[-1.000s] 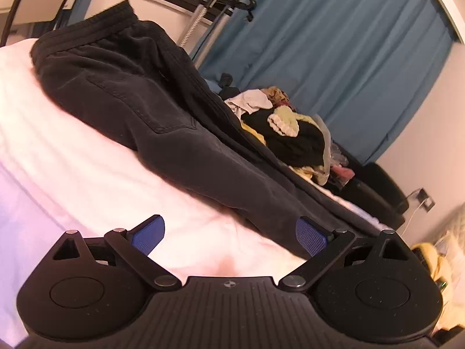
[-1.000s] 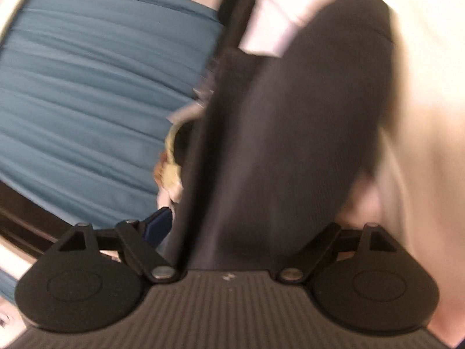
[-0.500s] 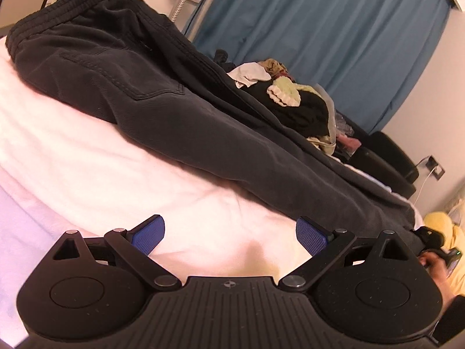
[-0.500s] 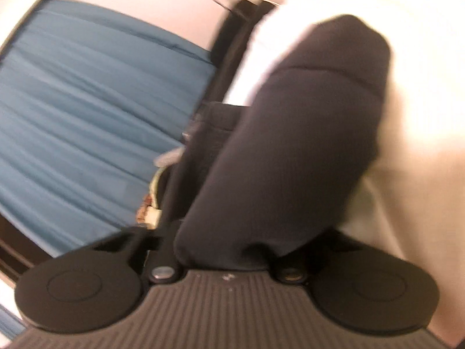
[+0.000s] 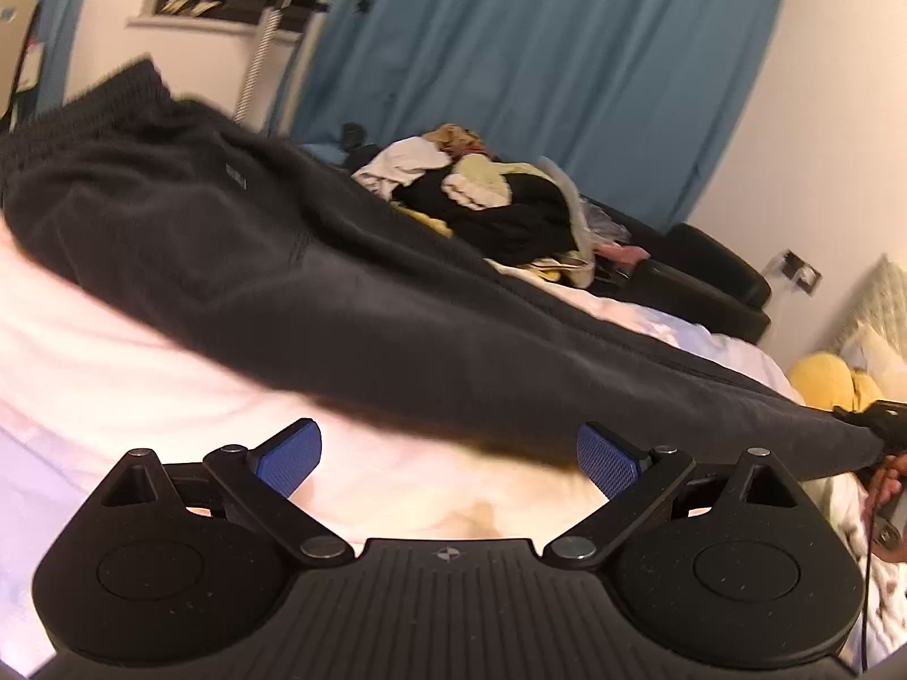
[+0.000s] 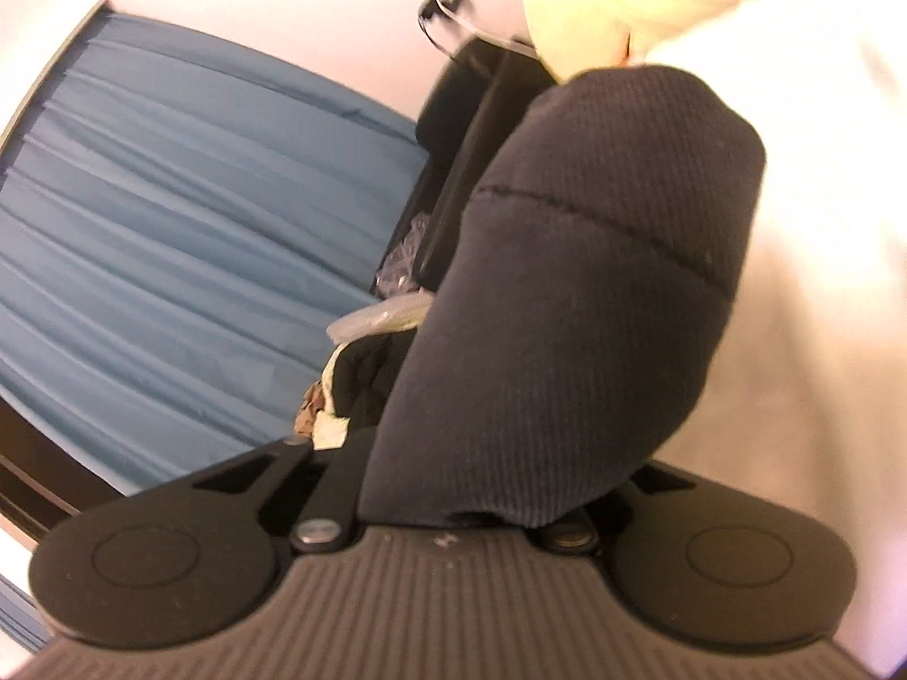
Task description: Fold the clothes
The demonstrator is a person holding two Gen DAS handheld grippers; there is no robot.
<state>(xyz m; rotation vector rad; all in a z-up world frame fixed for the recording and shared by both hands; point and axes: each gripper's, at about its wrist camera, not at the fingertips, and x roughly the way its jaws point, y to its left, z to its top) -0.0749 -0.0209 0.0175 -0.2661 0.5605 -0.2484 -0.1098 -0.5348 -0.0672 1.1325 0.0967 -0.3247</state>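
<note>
A pair of dark grey trousers [image 5: 317, 294] lies stretched across the white bedding [image 5: 113, 374], waistband at the far left, legs running to the right. My left gripper [image 5: 448, 453] is open just in front of the trouser leg, blue pads [image 5: 289, 456] apart, nothing between them. In the right wrist view the trouser leg end [image 6: 572, 311] fills the middle, folded over, and my right gripper [image 6: 470, 515] is shut on it; its fingers are hidden under the cloth. The right gripper also shows at the far right edge of the left wrist view, at the leg's end [image 5: 850, 442].
A heap of mixed clothes [image 5: 493, 198] lies behind the trousers. A black sofa [image 5: 703, 277] stands by the blue curtain [image 5: 538, 56]. A yellow soft thing [image 5: 822, 379] and a pillow sit at the right. A hand [image 5: 890, 481] shows at the right edge.
The right gripper has shut on the trouser leg end and pulled it close to the camera. The left gripper has shifted so the trousers sit nearer to its open fingers.
</note>
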